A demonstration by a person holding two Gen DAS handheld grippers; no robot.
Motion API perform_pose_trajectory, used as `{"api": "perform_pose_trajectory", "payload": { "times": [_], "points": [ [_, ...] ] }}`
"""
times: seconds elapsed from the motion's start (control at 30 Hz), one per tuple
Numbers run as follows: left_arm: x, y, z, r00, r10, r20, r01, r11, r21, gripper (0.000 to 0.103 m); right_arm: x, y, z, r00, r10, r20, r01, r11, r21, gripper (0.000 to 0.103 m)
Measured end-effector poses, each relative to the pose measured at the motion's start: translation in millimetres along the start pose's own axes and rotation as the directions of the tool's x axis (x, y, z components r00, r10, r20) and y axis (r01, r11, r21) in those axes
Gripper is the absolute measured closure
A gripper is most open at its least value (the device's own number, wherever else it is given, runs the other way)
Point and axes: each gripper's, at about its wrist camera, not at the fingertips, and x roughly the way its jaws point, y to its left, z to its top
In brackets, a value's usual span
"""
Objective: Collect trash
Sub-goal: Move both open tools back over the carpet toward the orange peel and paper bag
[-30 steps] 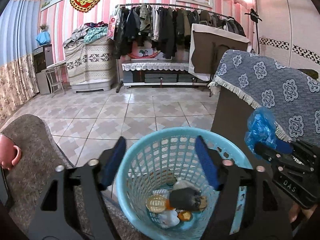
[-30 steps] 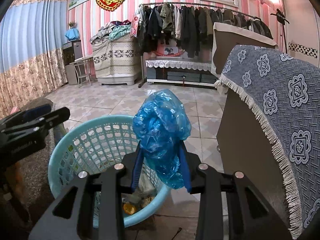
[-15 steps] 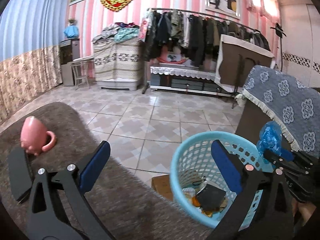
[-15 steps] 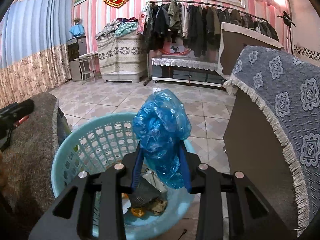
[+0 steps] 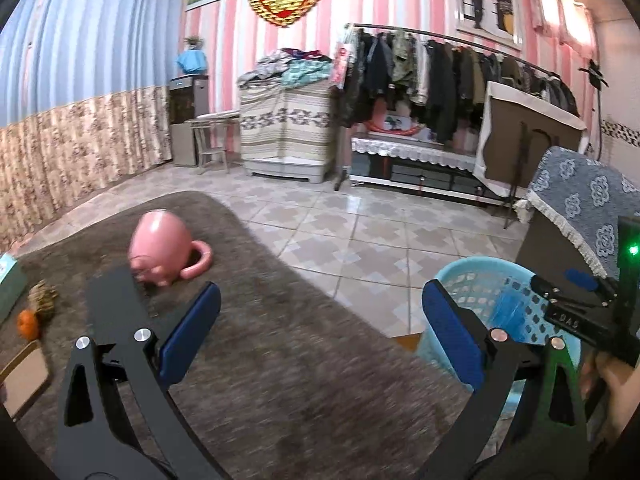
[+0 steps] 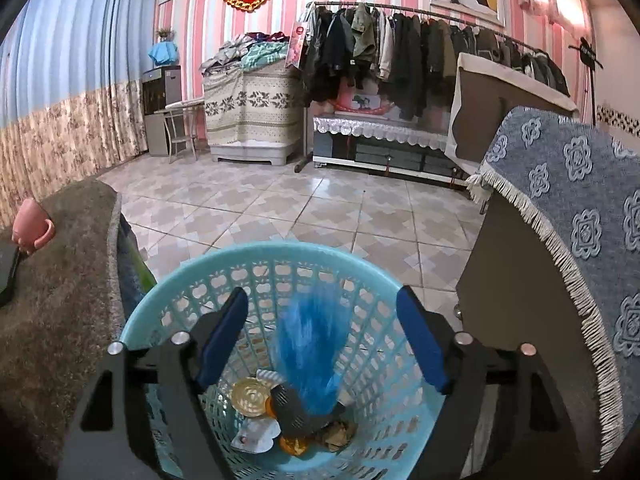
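Note:
The light blue lattice basket stands on the tiled floor between a table and a cabinet. My right gripper hangs over it with its jaws opening. The blue plastic bag is a blur dropping between the fingers, free of the pads, onto a gold lid, a dark wrapper, orange peel and white paper. My left gripper stands wide open and empty over the brown-grey table cover. In the left wrist view the basket and my right gripper sit at the right.
On the table lie an upturned pink mug, a black flat object, an orange scrap, a crumpled brown scrap, a teal box and a brown card. A cabinet under blue patterned cloth stands right of the basket.
My right gripper has opened and the blue bag has dropped out of it into the basket. My left gripper has swung left from over the basket to over the table and opened wider.

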Motion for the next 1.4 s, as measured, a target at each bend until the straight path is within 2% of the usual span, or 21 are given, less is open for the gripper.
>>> {"api": "perform_pose_trajectory", "payload": {
  "times": [0.03,0.17,0.37,0.47,0.6,0.77,0.97,1.07,1.13,1.3,1.4],
  "points": [
    [-2.9,5.7,-0.8,1.000,0.009,0.000,-0.009,1.000,-0.008,0.006,-2.2,1.5,0.8,1.000,-0.004,0.004,0.004,1.000,-0.008,0.016],
    [-16.5,29.6,-3.5,0.999,0.039,-0.001,-0.039,0.998,-0.045,0.006,-14.0,5.6,4.9,1.000,-0.016,0.023,0.016,1.000,-0.007,0.007],
    [-45.2,68.0,-7.7,0.994,0.107,0.015,-0.105,0.990,-0.097,0.006,-35.1,12.3,11.2,0.999,0.004,0.035,-0.004,1.000,0.005,0.006],
    [-57.7,89.5,-11.8,0.992,0.128,-0.005,-0.127,0.983,-0.135,0.005,-47.2,23.3,15.7,0.999,0.023,0.042,-0.023,1.000,-0.003,0.006],
    [-80.5,115.8,-17.8,0.982,0.186,-0.005,-0.185,0.973,-0.140,0.005,-66.4,44.8,19.4,0.996,0.069,0.056,-0.068,0.998,-0.017,0.005],
    [-105.1,144.1,-24.5,0.961,0.278,-0.005,-0.277,0.953,-0.125,0.005,-80.3,80.2,18.1,0.991,0.126,0.054,-0.123,0.991,-0.054,0.005],
    [-128.8,177.4,-37.3,0.931,0.366,-0.008,-0.364,0.922,-0.132,0.005,-91.6,129.3,12.3,0.972,0.230,0.040,-0.227,0.971,-0.076,0.005],
    [-138.5,194.1,-47.1,0.909,0.417,0.004,-0.413,0.900,-0.142,0.006,-97.3,156.7,7.4,0.960,0.276,0.042,-0.270,0.957,-0.110,0.005],
    [-142.4,208.5,-54.7,0.900,0.437,-0.002,-0.431,0.888,-0.159,0.005,-101.1,177.3,3.6,0.947,0.320,0.041,-0.312,0.941,-0.131,0.005],
    [-144.9,242.4,-71.3,0.900,0.433,-0.039,-0.430,0.873,-0.231,0.005,-103.1,223.9,-4.8,0.923,0.385,0.014,-0.375,0.906,-0.199,0.005],
    [-139.7,258.0,-78.9,0.882,0.463,-0.087,-0.471,0.857,-0.209,0.005,-100.2,250.0,-10.0,0.916,0.400,-0.003,-0.388,0.888,-0.245,0.005]
  ]
}}
